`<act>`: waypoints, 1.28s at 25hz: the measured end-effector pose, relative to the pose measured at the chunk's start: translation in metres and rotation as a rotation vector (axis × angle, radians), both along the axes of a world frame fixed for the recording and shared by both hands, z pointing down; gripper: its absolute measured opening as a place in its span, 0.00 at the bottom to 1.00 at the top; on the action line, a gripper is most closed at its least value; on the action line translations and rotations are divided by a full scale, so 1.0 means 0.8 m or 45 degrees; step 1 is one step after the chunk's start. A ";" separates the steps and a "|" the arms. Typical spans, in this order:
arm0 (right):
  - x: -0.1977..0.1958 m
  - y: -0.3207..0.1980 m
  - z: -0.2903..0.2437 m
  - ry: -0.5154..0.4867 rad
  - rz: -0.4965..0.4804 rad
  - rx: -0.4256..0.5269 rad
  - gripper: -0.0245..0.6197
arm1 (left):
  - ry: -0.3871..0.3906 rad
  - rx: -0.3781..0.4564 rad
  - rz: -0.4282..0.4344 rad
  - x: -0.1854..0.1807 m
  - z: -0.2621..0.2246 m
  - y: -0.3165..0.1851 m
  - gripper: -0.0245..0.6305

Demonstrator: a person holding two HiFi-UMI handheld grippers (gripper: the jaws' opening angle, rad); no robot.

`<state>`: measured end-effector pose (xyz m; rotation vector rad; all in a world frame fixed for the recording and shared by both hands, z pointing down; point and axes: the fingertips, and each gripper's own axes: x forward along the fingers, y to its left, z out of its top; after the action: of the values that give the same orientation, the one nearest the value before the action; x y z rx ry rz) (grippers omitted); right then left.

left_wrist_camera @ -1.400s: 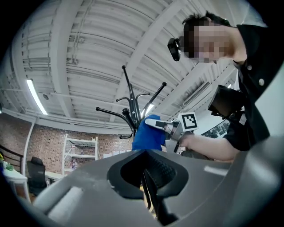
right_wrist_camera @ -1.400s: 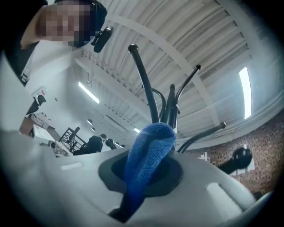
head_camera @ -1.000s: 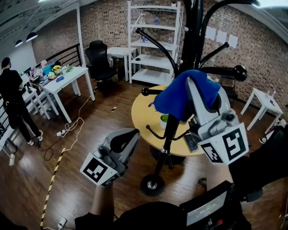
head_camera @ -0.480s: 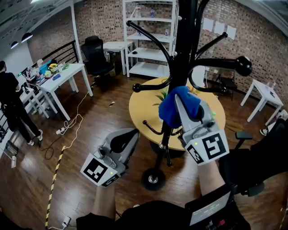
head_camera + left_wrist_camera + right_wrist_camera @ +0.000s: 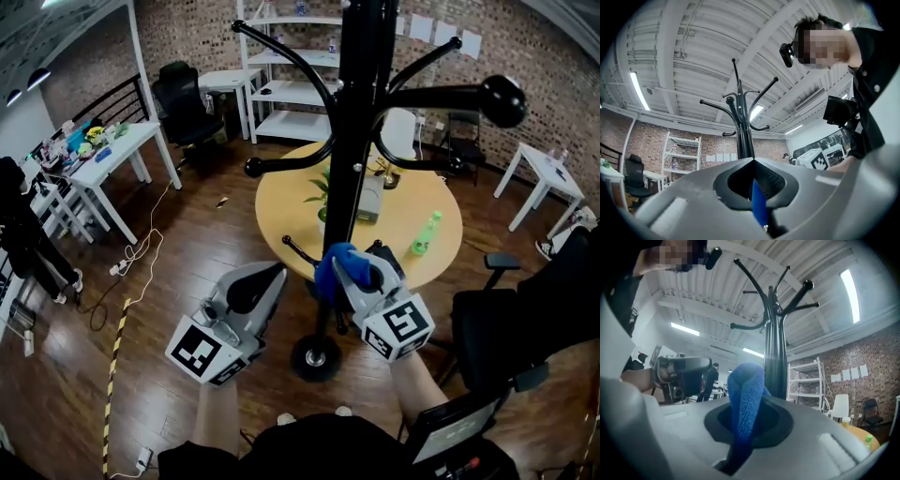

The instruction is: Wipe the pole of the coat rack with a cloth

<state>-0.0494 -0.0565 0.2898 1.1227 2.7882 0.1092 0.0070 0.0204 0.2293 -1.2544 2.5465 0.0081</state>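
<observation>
1. nearest, left gripper (image 5: 251, 291): jaws closed together, only a thin blue sliver at the seam, can't tell what. parked beside the rack, not touching it, probably just kept out of the way.
2. next, right gripper (image 5: 359, 275): clamped on the blue cloth (image 5: 334, 266), with a fold bulging past the tips so that fabric, not plastic, meets the metal.
3. cloth pressed against the pole (image 5: 357, 141), well below the hooks and above the base (image 5: 315, 359). reads as the low end of a wipe stroke.
4. farther back: round table (image 5: 281, 211) with a green bottle (image 5: 427, 234), then white shelving (image 5: 281, 56). not involved.
</observation>
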 end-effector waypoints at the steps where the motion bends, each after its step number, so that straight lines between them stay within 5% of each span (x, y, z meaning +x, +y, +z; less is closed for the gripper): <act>1: -0.001 0.003 0.019 0.044 0.001 0.021 0.07 | 0.001 0.014 0.006 0.000 -0.002 -0.002 0.03; 8: -0.001 0.014 0.106 0.204 0.029 0.211 0.07 | -0.007 0.004 0.032 0.005 -0.004 -0.014 0.03; 17: 0.002 0.004 0.117 0.261 0.018 0.147 0.07 | -0.010 -0.001 0.004 0.011 -0.006 -0.009 0.03; 21: 0.003 -0.007 0.075 0.147 0.075 0.177 0.07 | -0.024 -0.021 -0.009 0.009 -0.007 -0.009 0.03; 32: 0.011 -0.010 -0.170 -0.326 0.034 -0.094 0.07 | -0.077 -0.025 0.038 0.009 -0.021 -0.011 0.03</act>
<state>-0.0409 -0.0647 0.1539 0.9792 2.5593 0.1411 0.0141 0.0115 0.2123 -1.2803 2.4824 -0.0472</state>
